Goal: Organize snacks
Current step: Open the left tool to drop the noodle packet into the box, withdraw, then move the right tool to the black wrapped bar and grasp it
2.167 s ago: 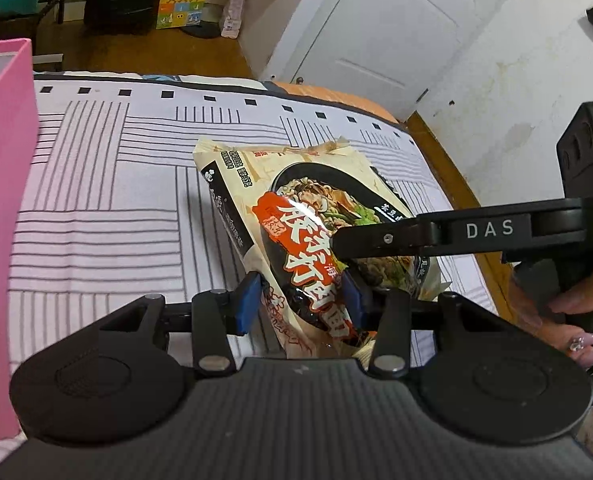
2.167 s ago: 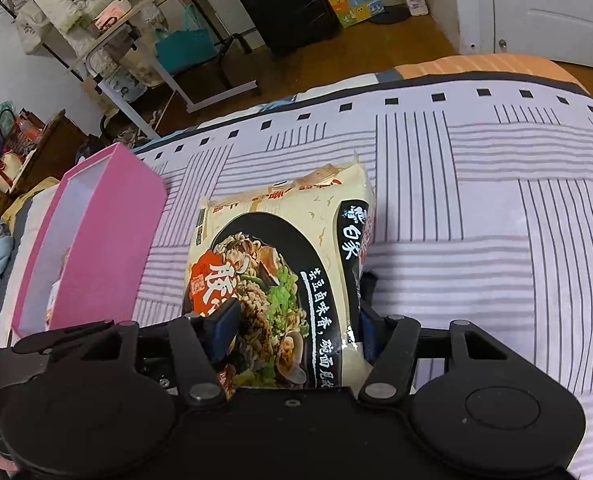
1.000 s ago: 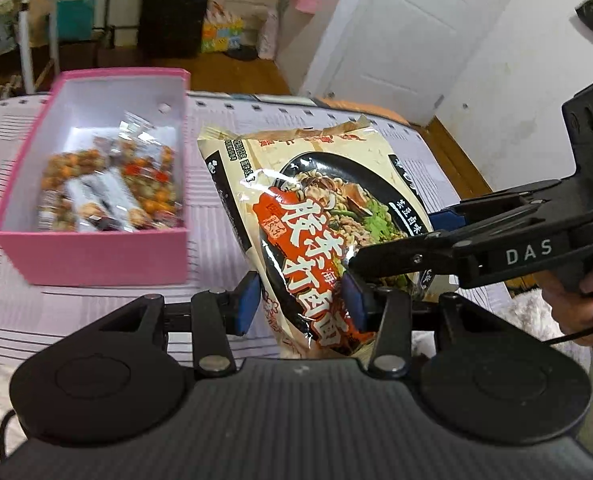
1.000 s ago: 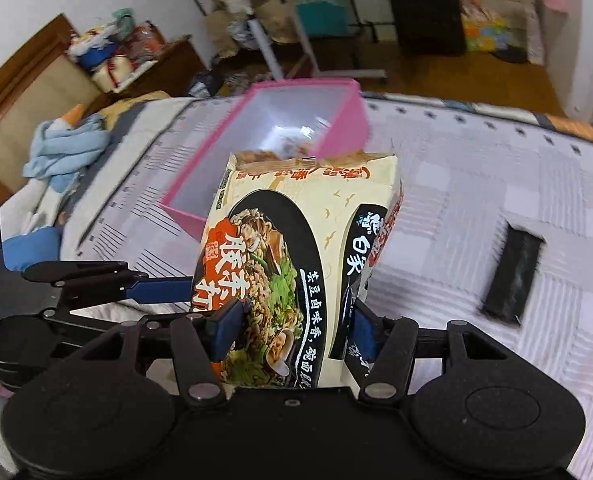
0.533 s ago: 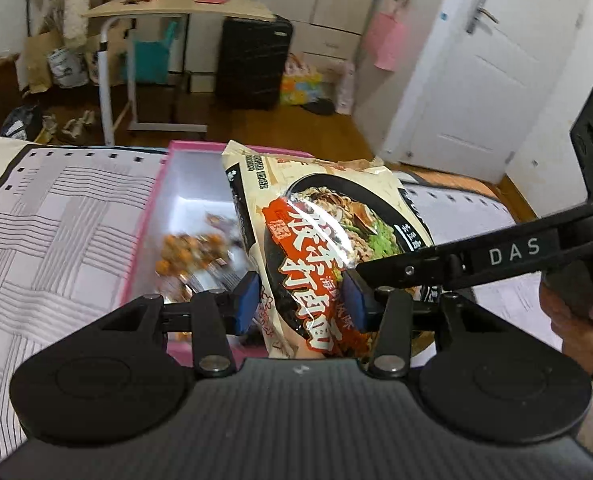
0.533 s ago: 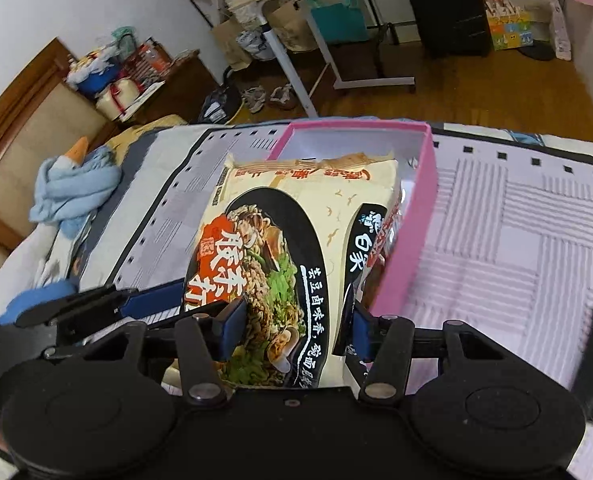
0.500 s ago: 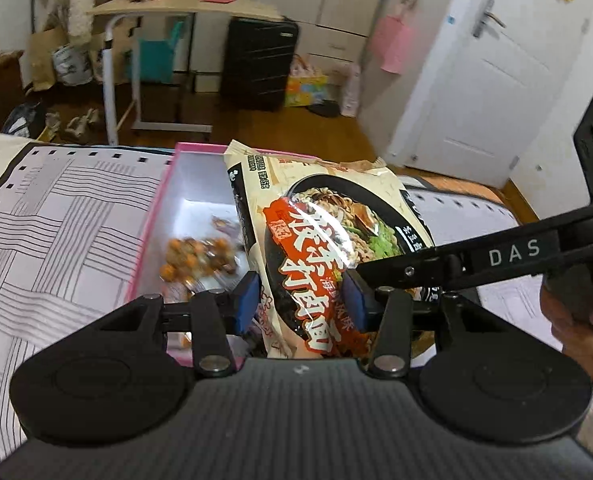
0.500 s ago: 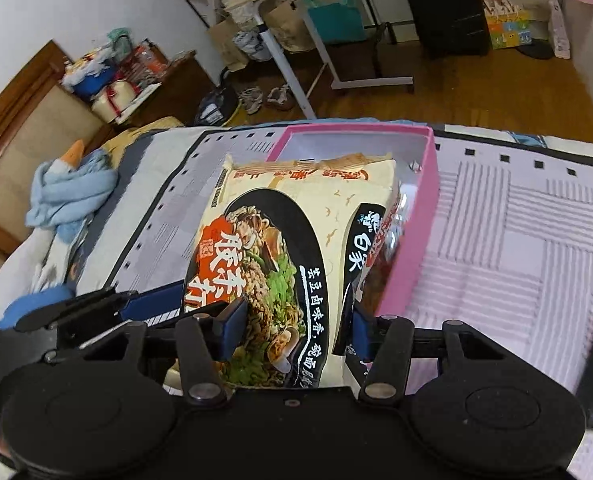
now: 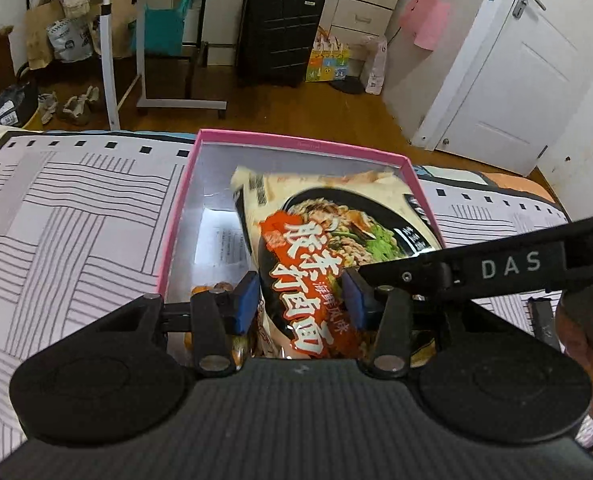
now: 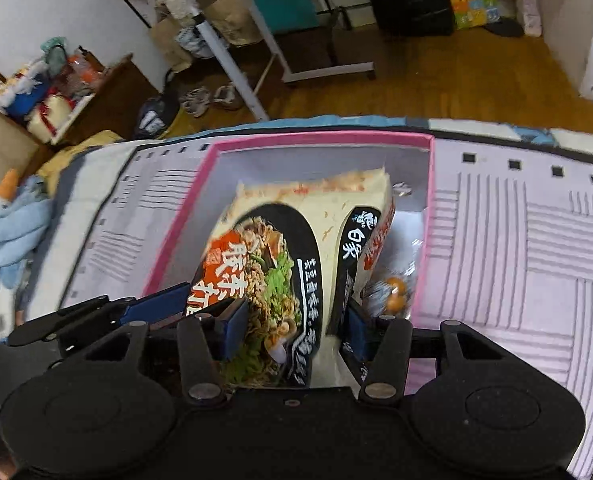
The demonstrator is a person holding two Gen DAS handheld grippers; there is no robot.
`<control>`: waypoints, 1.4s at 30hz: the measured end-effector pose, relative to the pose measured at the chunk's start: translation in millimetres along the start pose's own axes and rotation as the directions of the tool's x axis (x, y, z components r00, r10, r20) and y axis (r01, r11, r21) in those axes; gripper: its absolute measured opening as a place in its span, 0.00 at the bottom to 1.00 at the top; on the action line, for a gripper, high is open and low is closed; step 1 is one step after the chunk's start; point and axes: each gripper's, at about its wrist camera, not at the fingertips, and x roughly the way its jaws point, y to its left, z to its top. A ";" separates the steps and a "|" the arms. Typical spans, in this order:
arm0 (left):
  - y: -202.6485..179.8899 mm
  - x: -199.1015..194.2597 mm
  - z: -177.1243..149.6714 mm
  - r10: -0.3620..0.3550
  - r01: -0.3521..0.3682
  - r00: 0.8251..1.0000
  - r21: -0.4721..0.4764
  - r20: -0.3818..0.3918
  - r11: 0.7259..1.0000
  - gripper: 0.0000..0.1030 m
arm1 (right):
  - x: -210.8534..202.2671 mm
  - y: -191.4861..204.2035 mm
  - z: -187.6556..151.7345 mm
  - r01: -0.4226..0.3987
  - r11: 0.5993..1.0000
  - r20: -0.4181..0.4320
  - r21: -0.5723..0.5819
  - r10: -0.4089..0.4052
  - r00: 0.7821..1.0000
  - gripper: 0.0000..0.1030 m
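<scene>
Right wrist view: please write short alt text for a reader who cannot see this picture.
A large noodle packet, gripped near its bottom by the right hand-held gripper, hangs inside an open pink box on a striped bedspread. The left hand-held gripper reaches in from the left, and a small snack bag lies in the box beside the packet.

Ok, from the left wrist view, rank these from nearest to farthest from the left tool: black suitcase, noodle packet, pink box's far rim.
1. Noodle packet: clamped in the left tool.
2. Pink box's far rim: straight ahead, beyond the packet.
3. Black suitcase: on the floor against the back wall.
</scene>
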 end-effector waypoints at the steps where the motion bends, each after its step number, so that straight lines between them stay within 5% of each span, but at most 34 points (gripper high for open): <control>1: 0.2 4.4 -0.8 -0.009 0.009 1.000 -0.001 -0.011 1.000 0.42 | -1.2 1.1 -1.1 0.007 1.000 0.006 -0.019 -0.007 1.000 0.57; 6: -6.3 -7.2 -7.1 0.040 -0.039 0.999 0.023 -0.028 0.999 0.56 | -43.5 -1.3 -12.3 -0.042 0.993 0.037 -0.106 0.046 0.998 0.67; 12: -25.1 -61.6 -11.1 0.070 -0.070 0.997 0.048 0.012 0.996 0.57 | -121.1 -17.9 -40.0 -0.041 0.981 0.131 -0.188 0.066 0.989 0.67; 21: -109.9 -131.6 -17.8 0.000 -0.010 0.999 0.184 0.053 0.983 0.62 | -210.5 -63.3 -85.8 0.130 0.954 0.318 -0.271 -0.039 0.947 0.69; 29: -201.4 -132.3 -37.4 -0.117 0.105 0.993 0.299 0.021 0.949 0.65 | -234.7 -132.6 -98.2 0.081 0.982 0.231 -0.171 -0.040 0.972 0.69; 36: -248.7 -71.3 -69.5 -0.209 0.219 0.976 0.247 -0.068 0.944 0.65 | -189.2 -202.1 -118.5 0.077 0.997 0.139 0.024 -0.079 0.987 0.65; 42: -278.6 -4.5 -101.9 -0.186 0.211 0.975 0.240 -0.122 0.948 0.65 | -139.6 -249.1 -126.1 0.108 0.980 -0.006 0.170 -0.108 0.994 0.62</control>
